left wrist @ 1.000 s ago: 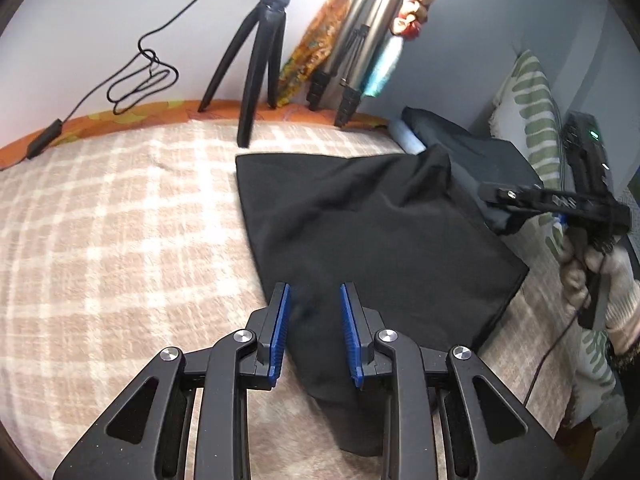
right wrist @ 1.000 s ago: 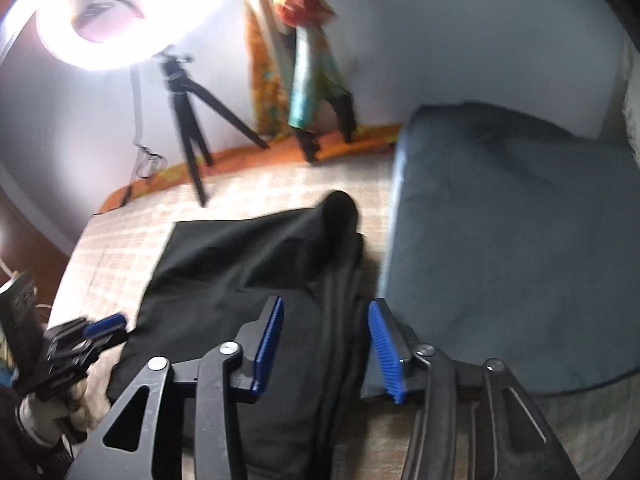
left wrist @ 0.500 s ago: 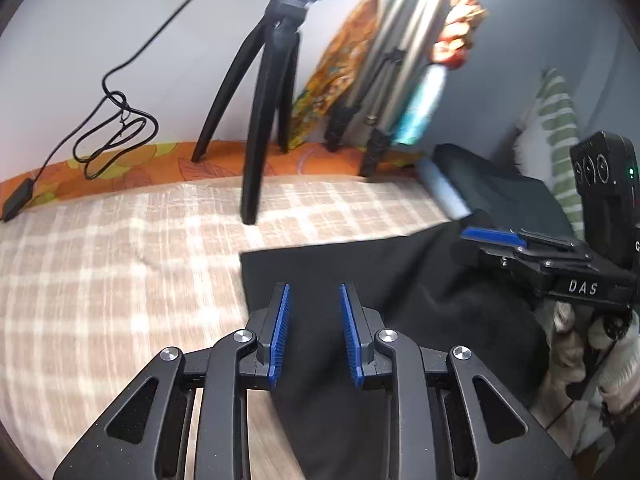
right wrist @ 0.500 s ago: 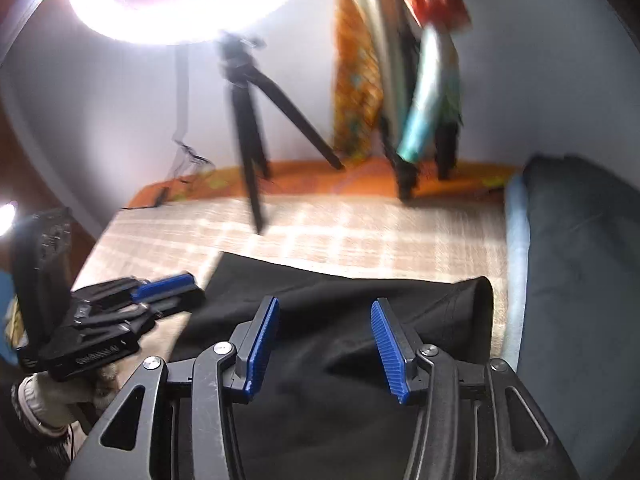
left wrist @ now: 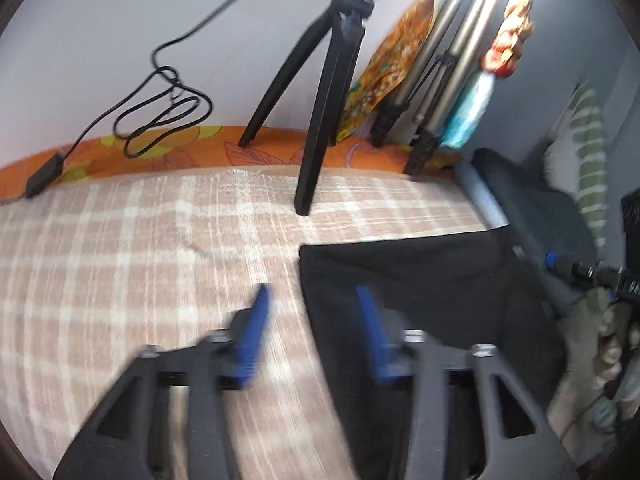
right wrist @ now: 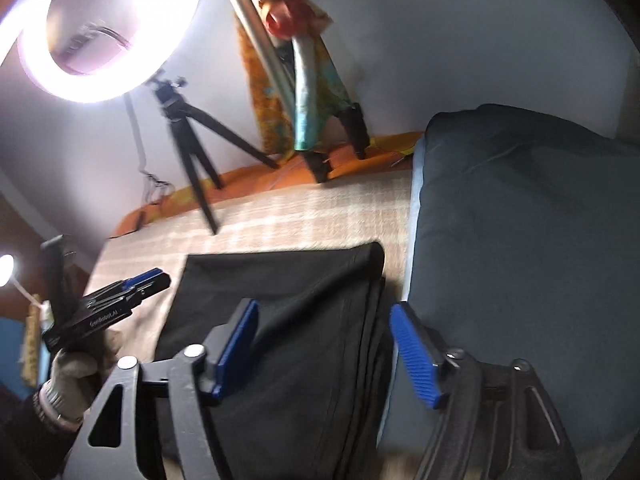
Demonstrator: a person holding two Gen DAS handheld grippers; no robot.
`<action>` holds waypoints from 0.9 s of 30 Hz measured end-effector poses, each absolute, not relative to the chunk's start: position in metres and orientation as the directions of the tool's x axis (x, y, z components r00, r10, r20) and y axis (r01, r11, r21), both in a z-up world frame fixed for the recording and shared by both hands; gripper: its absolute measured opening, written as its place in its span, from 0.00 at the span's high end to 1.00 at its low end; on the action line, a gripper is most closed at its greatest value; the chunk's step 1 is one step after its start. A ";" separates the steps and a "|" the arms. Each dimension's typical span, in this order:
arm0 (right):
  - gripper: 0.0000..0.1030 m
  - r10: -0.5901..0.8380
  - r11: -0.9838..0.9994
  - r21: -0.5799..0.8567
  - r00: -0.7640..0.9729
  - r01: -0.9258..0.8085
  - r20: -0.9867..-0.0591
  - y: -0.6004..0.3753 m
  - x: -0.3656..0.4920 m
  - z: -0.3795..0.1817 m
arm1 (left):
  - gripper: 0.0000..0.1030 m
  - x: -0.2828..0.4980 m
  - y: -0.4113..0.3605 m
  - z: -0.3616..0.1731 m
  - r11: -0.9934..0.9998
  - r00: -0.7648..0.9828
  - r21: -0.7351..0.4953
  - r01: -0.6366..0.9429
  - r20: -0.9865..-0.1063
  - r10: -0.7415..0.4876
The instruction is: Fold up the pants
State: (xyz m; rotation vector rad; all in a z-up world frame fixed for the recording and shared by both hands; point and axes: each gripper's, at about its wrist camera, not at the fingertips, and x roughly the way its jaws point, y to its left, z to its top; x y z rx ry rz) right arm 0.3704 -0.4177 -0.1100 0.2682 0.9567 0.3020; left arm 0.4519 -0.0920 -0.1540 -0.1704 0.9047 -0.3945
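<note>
The black pants (left wrist: 420, 292) lie folded flat on the plaid bedspread (left wrist: 140, 248), with a straight far edge. My left gripper (left wrist: 314, 320) is open and empty, astride the pants' left edge. In the right wrist view the pants (right wrist: 304, 312) lie beside a dark blue-grey cushion (right wrist: 520, 240). My right gripper (right wrist: 324, 340) is open and empty, above the pants' right folded edge. The left gripper (right wrist: 132, 292) shows at the left in a gloved hand. The right gripper's tip (left wrist: 560, 264) shows at the right of the left wrist view.
A black tripod (left wrist: 324, 100) stands on the bed just beyond the pants. A ring light (right wrist: 100, 28) glows above it. More tripod legs and patterned cloth (left wrist: 440, 80) lean on the wall. A black cable (left wrist: 160, 112) hangs at the left. A striped pillow (left wrist: 588, 152) lies at the right.
Both grippers have opened wider. The left gripper has shifted left, to the pants' left edge. The right gripper has swung right, toward the cushion side of the pants.
</note>
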 end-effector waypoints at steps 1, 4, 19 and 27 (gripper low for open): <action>0.24 0.395 0.914 0.380 0.529 -0.142 -0.751 -0.423 0.361 -0.108 | 0.40 0.443 -0.086 -0.149 0.901 0.544 -0.341 0.269 -0.718 -0.434; 0.20 0.470 0.875 0.460 0.489 -0.150 -0.734 -0.432 0.344 -0.112 | 0.40 0.427 -0.073 -0.145 0.861 0.496 -0.422 0.284 -0.704 -0.508; 0.18 0.620 0.760 0.645 0.394 -0.083 -0.679 -0.456 0.301 -0.153 | 0.40 0.419 -0.064 -0.181 0.749 0.325 -0.643 0.156 -0.683 -0.654; 0.17 0.663 0.707 0.703 0.417 -0.075 -0.622 -0.457 0.320 -0.175 | 0.40 0.430 -0.069 -0.185 0.720 0.320 -0.674 0.167 -0.653 -0.686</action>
